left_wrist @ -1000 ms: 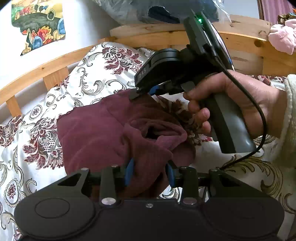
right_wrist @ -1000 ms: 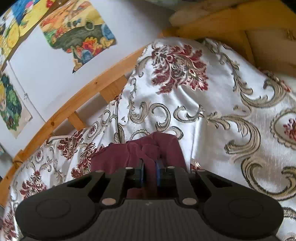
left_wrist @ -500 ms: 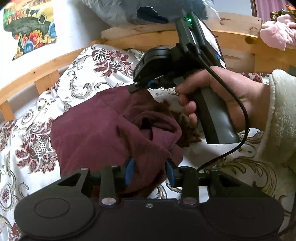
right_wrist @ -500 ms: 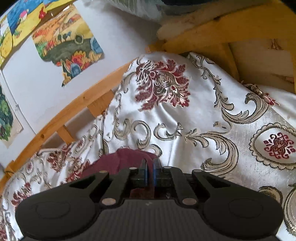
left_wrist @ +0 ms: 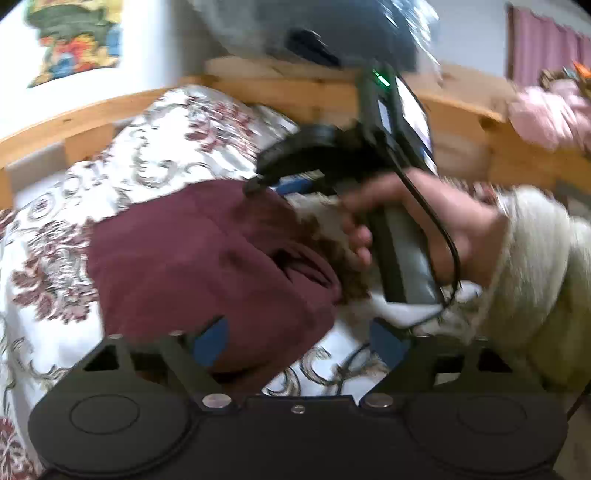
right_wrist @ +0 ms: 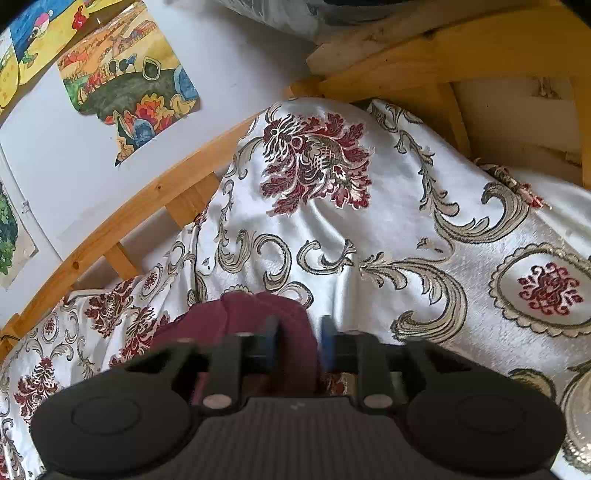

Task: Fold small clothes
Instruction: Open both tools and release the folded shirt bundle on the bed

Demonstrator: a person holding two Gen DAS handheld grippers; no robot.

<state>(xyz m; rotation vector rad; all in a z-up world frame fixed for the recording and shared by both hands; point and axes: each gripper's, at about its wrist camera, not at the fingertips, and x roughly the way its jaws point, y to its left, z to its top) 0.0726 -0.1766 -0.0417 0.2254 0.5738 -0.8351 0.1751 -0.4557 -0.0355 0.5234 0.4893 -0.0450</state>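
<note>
A maroon garment [left_wrist: 207, 266] lies bunched on the floral bedspread [left_wrist: 177, 147]. My left gripper [left_wrist: 299, 343] is at its near edge, jaws opening wide. A fold of the cloth lies by the left pad and neither pad presses on it. In the left wrist view, a hand [left_wrist: 424, 229] holds my right gripper [left_wrist: 273, 186] over the garment's far edge. In the right wrist view, the right gripper [right_wrist: 299, 341] has its jaws opening, with a ridge of the maroon garment [right_wrist: 240, 310] loose between the pads.
A wooden bed frame [right_wrist: 147, 199] runs along the wall behind the bedspread, with paintings [right_wrist: 129, 81] above it. A grey bag [left_wrist: 314, 29] sits on the headboard and pink clothes [left_wrist: 546, 114] lie at the far right. The right gripper's cable [left_wrist: 448, 251] hangs by the hand.
Both grippers were shut on the maroon garment; now both pairs of jaws have spread and let the cloth go. The garment has settled onto the bedspread.
</note>
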